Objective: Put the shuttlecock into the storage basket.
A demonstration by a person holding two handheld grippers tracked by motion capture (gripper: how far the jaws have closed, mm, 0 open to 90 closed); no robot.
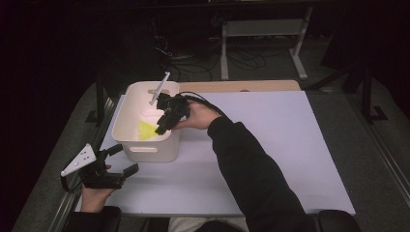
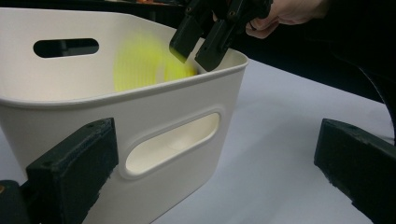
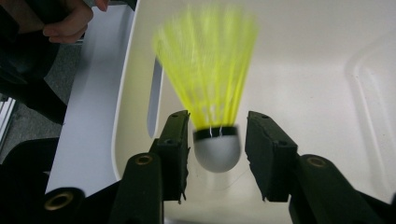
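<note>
The right gripper (image 1: 162,124) reaches over the rim of the white bin (image 1: 126,126) and points down into it. Its jaws are apart, and the yellow shuttlecock (image 3: 212,93) is between them with a gap on both sides of its grey cork, so the pads do not press it; the feathers look blurred inside the bin. The left gripper (image 1: 121,159) rests on the table (image 1: 290,145) just beside the bin's front wall, its jaws wide apart and holding nothing.

Blurred yellow shuttlecock (image 3: 212,93), cork down, inside white bin (image 3: 327,56).
</note>
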